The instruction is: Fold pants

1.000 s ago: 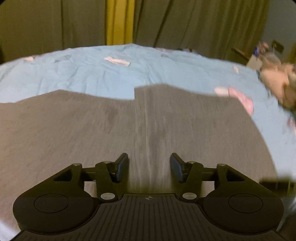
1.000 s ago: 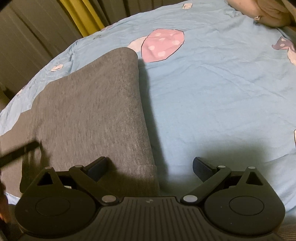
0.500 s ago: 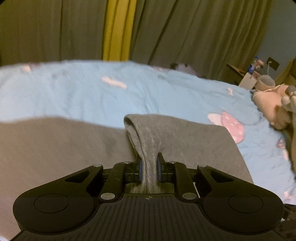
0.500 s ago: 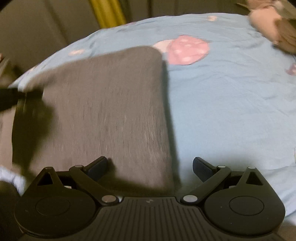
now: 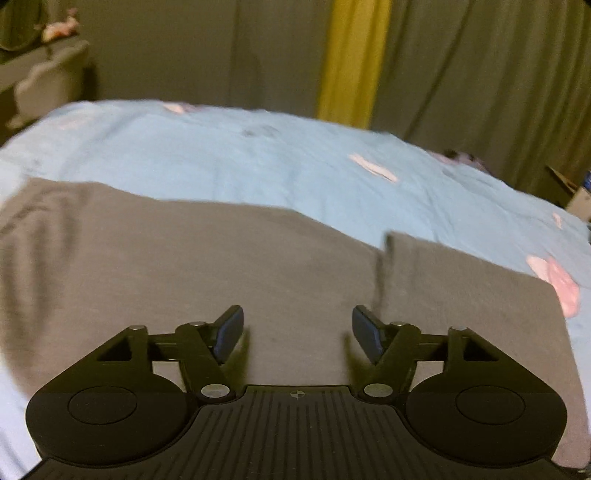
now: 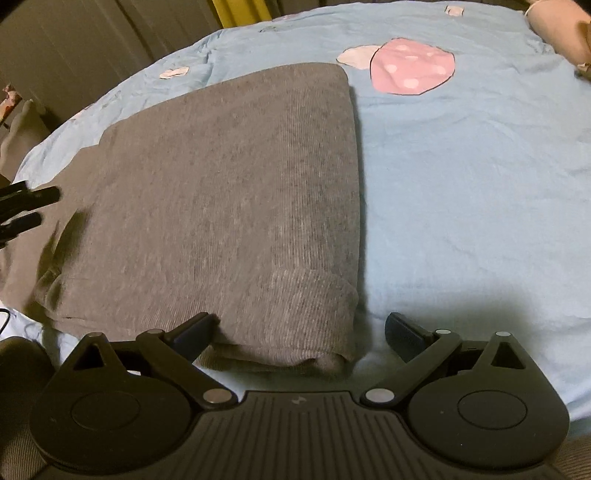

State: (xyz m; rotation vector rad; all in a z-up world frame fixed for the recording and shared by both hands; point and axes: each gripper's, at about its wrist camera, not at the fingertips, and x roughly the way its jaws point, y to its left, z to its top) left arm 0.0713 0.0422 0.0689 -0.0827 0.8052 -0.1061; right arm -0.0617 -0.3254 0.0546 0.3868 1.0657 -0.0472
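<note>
Grey pants (image 5: 207, 266) lie flat on a light blue bedsheet (image 5: 258, 162). In the left wrist view a folded layer (image 5: 461, 295) lies on top at the right, its edge running away from me. My left gripper (image 5: 297, 330) is open and empty just above the pants. In the right wrist view the folded pants (image 6: 229, 192) fill the left half, cuff end nearest me. My right gripper (image 6: 299, 332) is open and empty at the near right corner of the fold. The left gripper's fingers (image 6: 33, 195) show at the far left.
The sheet (image 6: 480, 166) has a pink mushroom print (image 6: 410, 70) beyond the pants. Dark curtains with a yellow strip (image 5: 351, 62) hang behind the bed. A stuffed toy (image 6: 561, 29) lies at the far right. Furniture (image 5: 40, 77) stands past the left bed edge.
My left gripper was shut on a pinched fold of the pants half a second ago; it has let go, opened, and swung left. The right gripper stayed open near the fold's corner.
</note>
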